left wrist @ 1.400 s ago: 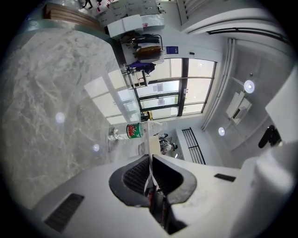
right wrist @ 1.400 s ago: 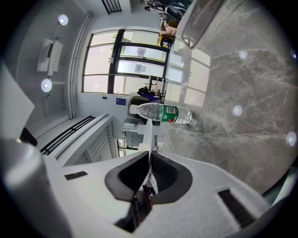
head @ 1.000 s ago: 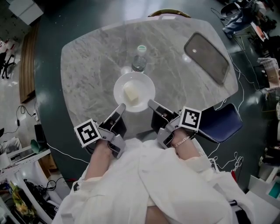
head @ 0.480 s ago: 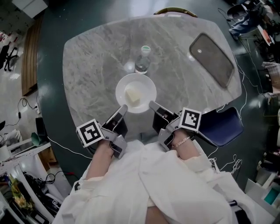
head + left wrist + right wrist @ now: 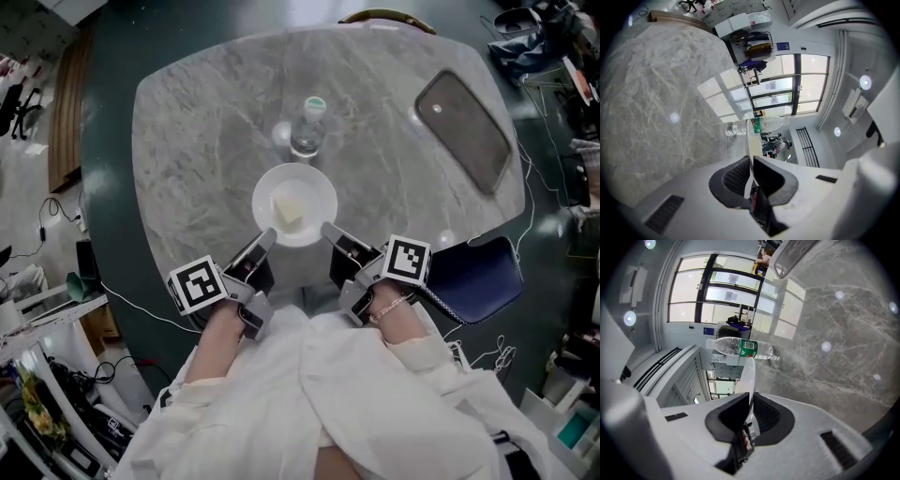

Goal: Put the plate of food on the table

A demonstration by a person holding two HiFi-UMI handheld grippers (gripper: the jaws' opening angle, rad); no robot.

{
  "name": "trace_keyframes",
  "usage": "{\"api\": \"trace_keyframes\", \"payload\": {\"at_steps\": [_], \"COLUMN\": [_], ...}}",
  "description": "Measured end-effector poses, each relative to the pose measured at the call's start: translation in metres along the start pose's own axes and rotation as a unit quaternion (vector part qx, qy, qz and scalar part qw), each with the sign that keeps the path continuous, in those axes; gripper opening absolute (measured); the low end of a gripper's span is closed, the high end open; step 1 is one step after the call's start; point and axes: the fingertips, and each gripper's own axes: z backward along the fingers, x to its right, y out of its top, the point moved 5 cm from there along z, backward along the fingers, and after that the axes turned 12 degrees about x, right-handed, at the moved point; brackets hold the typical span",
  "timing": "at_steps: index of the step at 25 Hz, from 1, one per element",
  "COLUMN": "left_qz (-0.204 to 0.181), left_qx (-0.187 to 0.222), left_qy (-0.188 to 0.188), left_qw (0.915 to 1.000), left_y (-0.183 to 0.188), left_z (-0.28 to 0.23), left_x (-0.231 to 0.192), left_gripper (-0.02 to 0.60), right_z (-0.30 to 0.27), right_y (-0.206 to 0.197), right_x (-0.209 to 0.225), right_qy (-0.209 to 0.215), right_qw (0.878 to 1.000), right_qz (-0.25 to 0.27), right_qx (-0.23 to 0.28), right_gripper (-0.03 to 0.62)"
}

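A white plate point(image 5: 314, 193) with a pale block of food point(image 5: 287, 212) is over the near part of the grey marble table point(image 5: 197, 141). My left gripper point(image 5: 266, 236) is shut on the plate's near-left rim, and my right gripper point(image 5: 327, 228) is shut on its near-right rim. In the left gripper view the plate point(image 5: 751, 136) shows edge-on between the black pads point(image 5: 736, 180). The right gripper view shows the plate point(image 5: 748, 376) edge-on as well, clamped in the pads point(image 5: 765, 416). Whether the plate rests on the table or hangs just above it I cannot tell.
A clear water bottle point(image 5: 307, 128) with a green cap stands just beyond the plate. A dark oblong tray point(image 5: 466, 129) lies at the table's far right. A blue chair point(image 5: 477, 271) is at the right, a chair back point(image 5: 386, 16) behind the table, and cables point(image 5: 127, 316) lie on the floor.
The plate and both grippers have shifted slightly forward over the table, toward the bottle. Both grips are unchanged.
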Motion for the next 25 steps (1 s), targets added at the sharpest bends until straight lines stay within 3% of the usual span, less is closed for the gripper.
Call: {"api": "trace_keyframes", "payload": {"at_steps": [7, 21, 25], "left_qz": [-0.025, 0.002, 0.019], "left_qx": [-0.017, -0.012, -0.012], "left_qy": [0.001, 0.041, 0.06], "left_qw": [0.9996, 0.9991, 0.998], "left_y": [-0.008, -0.015, -0.02], "left_z": [-0.014, -0.021, -0.02], "left_x": [-0.02, -0.06, -0.065], "left_gripper": [0.025, 0.025, 0.025], "right_z": [-0.002, -0.013, -0.018], "right_y": [0.003, -0.005, -0.006], "right_x": [0.026, 0.061, 0.064], "right_qy": [-0.029, -0.08, -0.067], "right_qw": [0.999, 0.995, 0.996], "right_qz": [-0.002, -0.008, -0.005], "right_qx": [-0.022, -0.052, -0.054], "right_gripper": [0.009, 0.009, 0.009]}}
